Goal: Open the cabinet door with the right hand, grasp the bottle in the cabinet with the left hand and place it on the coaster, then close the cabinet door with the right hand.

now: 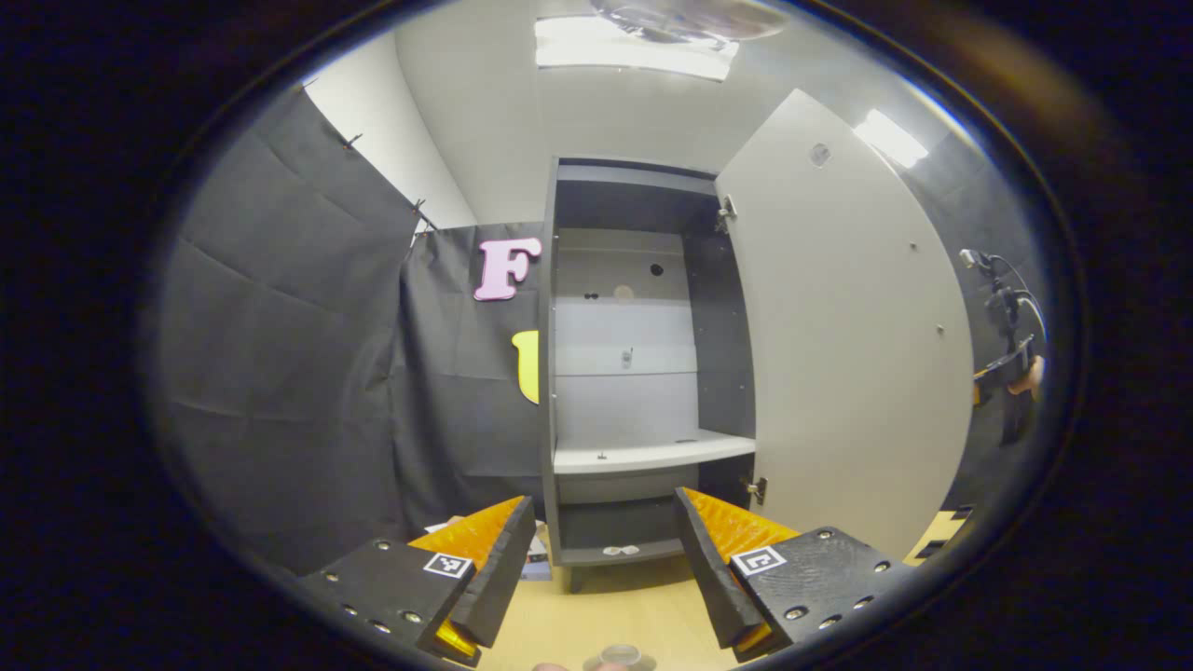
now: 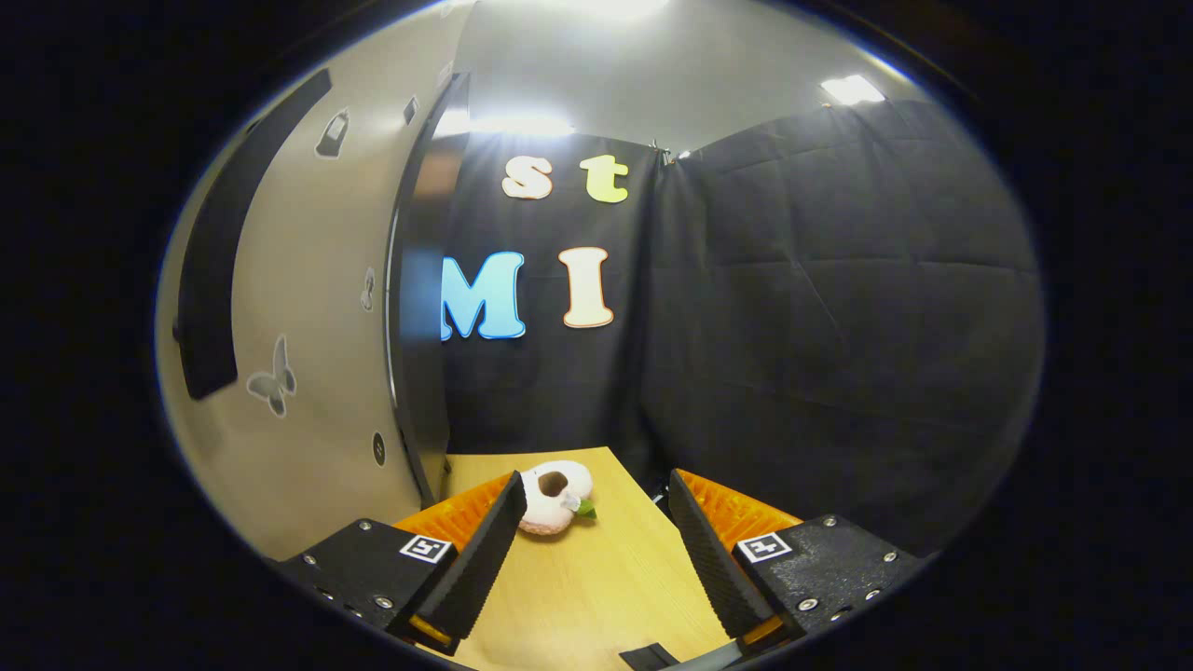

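Left gripper view: tall cabinet (image 1: pixel 643 373), dark matte frame, pale smooth shelves; flat pale door (image 1: pixel 853 345) swung open to its right. Left gripper (image 1: pixel 606 559) fingers spread wide, empty, ribbed pads. Clear round bottle top (image 1: pixel 620 657) below the cabinet on light wooden table (image 1: pixel 615 606). Right gripper view: right gripper (image 2: pixel 592 550) wide open, empty; soft pink plush (image 2: pixel 555 499) on table beside door. No legible writing.

The cabinet (image 1: pixel 643 373) stands open ahead, its shelf (image 1: pixel 652 454) bare, while the swung-out door (image 1: pixel 848 345) blocks the right side.
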Motion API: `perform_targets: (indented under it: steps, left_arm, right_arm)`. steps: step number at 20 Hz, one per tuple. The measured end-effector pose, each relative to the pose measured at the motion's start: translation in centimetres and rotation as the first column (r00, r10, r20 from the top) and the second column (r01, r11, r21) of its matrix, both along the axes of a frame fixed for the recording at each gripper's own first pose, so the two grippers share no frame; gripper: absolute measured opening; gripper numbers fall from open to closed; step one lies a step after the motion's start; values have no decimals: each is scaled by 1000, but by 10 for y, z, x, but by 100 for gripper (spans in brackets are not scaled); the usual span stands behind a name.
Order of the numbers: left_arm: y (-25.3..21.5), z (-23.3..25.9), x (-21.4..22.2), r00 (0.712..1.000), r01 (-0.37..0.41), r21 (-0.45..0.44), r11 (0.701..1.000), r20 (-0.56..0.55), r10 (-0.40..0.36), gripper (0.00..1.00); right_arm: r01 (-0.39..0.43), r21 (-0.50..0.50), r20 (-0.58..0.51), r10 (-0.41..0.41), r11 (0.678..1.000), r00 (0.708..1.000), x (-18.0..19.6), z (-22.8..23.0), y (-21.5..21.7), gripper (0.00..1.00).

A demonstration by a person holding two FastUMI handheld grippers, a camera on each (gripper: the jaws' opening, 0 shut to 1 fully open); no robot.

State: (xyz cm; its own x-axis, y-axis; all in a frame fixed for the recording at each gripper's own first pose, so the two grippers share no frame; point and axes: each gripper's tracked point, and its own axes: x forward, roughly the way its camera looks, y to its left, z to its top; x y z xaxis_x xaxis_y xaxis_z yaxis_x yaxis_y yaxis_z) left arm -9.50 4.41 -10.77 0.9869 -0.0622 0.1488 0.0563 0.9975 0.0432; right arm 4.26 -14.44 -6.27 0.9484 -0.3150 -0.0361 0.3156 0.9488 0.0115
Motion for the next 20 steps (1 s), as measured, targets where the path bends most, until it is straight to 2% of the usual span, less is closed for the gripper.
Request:
perform_targets:
  steps: [1, 2, 3, 4, 7, 8, 11, 12, 13, 16, 17, 18, 19, 20]
  left_arm:
    - [-2, 18, 10, 1000, -16, 28, 999, -4, 16, 89]
    - [-7, 37, 19, 999, -30, 53, 998, -10, 30, 85]
    - [-12, 50, 27, 999, -46, 70, 997, -17, 47, 89]
    - [-22, 64, 33, 998, -48, 87, 995, -32, 51, 89]
    - [-51, 74, 49, 991, -39, 147, 988, -118, 57, 80]
    - [-60, 82, 51, 992, -39, 145, 989, -114, 56, 90]
    - [-79, 82, 48, 992, -29, 132, 991, -120, 45, 89]
    - [-82, 79, 47, 991, -18, 126, 992, -132, 35, 80]
    - [-85, 77, 48, 990, -10, 120, 993, -139, 27, 90]
    - [-82, 79, 52, 992, 3, 98, 995, -128, 9, 90]
    - [-76, 80, 54, 992, 6, 81, 997, -124, 4, 85]
    - [-70, 83, 57, 993, 6, 70, 998, -118, 2, 89]
    - [-60, 84, 57, 993, 1, 67, 998, -118, 7, 89]
    - [-52, 87, 58, 994, 0, 64, 998, -112, 7, 87]
  right_arm:
    - [-25, 8, -6, 25, 1000, 1000, 2, 4, 5, 95]
    - [-47, 4, -15, 47, 999, 999, 1, 8, 8, 96]
    - [-64, -2, -12, 64, 998, 998, -2, 17, 10, 95]
    - [-85, -8, 5, 85, 996, 996, -2, 31, 13, 95]
    - [-162, 23, 42, 160, 987, 986, -7, 55, 26, 95]
    - [-194, 40, 53, 192, 980, 980, -9, 63, 31, 97]
    - [-271, 76, 68, 266, 960, 962, -15, 77, 42, 95]
    - [-289, 90, 74, 283, 953, 956, -17, 81, 45, 95]
    - [-302, 99, 84, 294, 948, 952, -18, 86, 51, 94]
    - [-333, 79, 90, 326, 940, 941, -23, 93, 69, 93]
    - [-309, 59, 85, 304, 949, 949, -22, 92, 67, 92]
    - [-294, 54, 78, 290, 954, 954, -24, 94, 69, 92]
    - [-276, 59, 72, 271, 959, 960, -28, 93, 70, 89]
    - [-264, 63, 76, 259, 963, 963, -30, 95, 73, 92]
